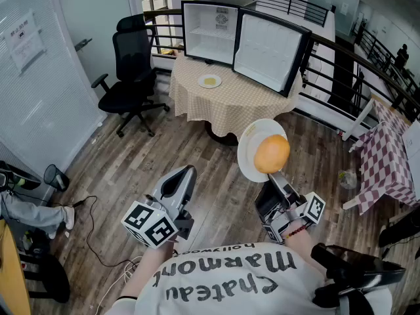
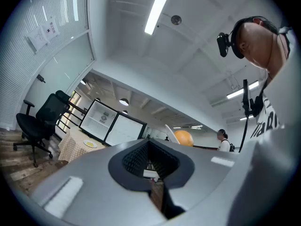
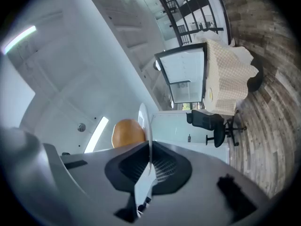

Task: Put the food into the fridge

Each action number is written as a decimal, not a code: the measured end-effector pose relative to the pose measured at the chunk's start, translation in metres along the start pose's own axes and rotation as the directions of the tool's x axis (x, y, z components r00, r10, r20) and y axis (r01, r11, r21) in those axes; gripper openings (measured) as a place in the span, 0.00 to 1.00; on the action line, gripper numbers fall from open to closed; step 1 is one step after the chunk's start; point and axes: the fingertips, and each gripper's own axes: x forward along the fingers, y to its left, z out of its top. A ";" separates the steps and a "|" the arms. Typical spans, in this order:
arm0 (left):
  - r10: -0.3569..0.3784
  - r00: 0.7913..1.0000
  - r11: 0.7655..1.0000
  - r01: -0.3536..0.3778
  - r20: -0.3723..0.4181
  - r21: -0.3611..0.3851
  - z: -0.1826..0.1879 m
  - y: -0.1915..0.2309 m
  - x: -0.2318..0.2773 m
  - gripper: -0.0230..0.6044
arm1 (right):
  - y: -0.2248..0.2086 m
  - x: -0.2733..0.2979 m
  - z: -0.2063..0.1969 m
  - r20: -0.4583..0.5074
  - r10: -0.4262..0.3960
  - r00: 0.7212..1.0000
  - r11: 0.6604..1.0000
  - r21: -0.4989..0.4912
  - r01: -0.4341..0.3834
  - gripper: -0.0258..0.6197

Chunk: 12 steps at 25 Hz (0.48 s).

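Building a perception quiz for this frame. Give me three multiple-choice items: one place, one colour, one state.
1. Where is the small plate? A on the table before the fridge; B on the floor; C on the chair.
2. Colour of the round food on the large plate in the right gripper? A green; B orange; C red.
3. The fridge door is: A shut; B open; C removed.
1 A, it sits there, fridge behind. 2 B, orange against white. 3 B, it hangs aside, interior exposed.
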 end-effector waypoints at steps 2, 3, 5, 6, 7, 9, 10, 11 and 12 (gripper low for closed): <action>-0.011 1.000 1.000 0.011 0.000 0.003 0.001 0.001 0.001 0.05 | -0.001 0.001 -0.002 0.001 0.004 1.000 1.000 -0.001 -0.004 0.07; -0.016 1.000 1.000 0.016 -0.001 0.005 0.001 0.002 0.001 0.05 | -0.002 0.002 -0.003 0.002 0.006 1.000 1.000 -0.003 -0.006 0.07; -0.024 1.000 1.000 0.024 -0.002 0.009 0.002 0.005 0.001 0.05 | -0.005 0.007 -0.006 0.001 0.010 1.000 1.000 -0.008 -0.010 0.07; -0.027 1.000 1.000 0.027 -0.002 0.011 0.004 0.008 0.001 0.05 | -0.007 0.009 -0.006 0.002 0.010 1.000 1.000 -0.010 -0.010 0.07; -0.028 1.000 1.000 0.028 -0.002 0.012 0.005 0.011 0.001 0.05 | -0.010 0.012 -0.007 0.002 0.009 1.000 1.000 -0.009 -0.009 0.07; -0.024 1.000 1.000 0.024 -0.001 0.008 0.006 0.017 0.003 0.05 | -0.015 0.017 -0.007 -0.001 0.001 1.000 1.000 0.001 -0.001 0.07; -0.021 1.000 1.000 0.021 -0.001 0.003 0.007 0.020 0.005 0.05 | -0.017 0.020 -0.007 -0.006 -0.004 1.000 1.000 0.005 0.004 0.07; -0.018 1.000 1.000 0.018 0.000 -0.004 0.007 0.024 0.007 0.05 | -0.020 0.024 -0.006 -0.013 -0.009 1.000 1.000 0.008 0.009 0.07; -0.017 1.000 1.000 0.017 0.000 -0.009 0.008 0.027 0.010 0.05 | -0.023 0.028 -0.005 -0.021 -0.014 1.000 1.000 0.009 0.014 0.08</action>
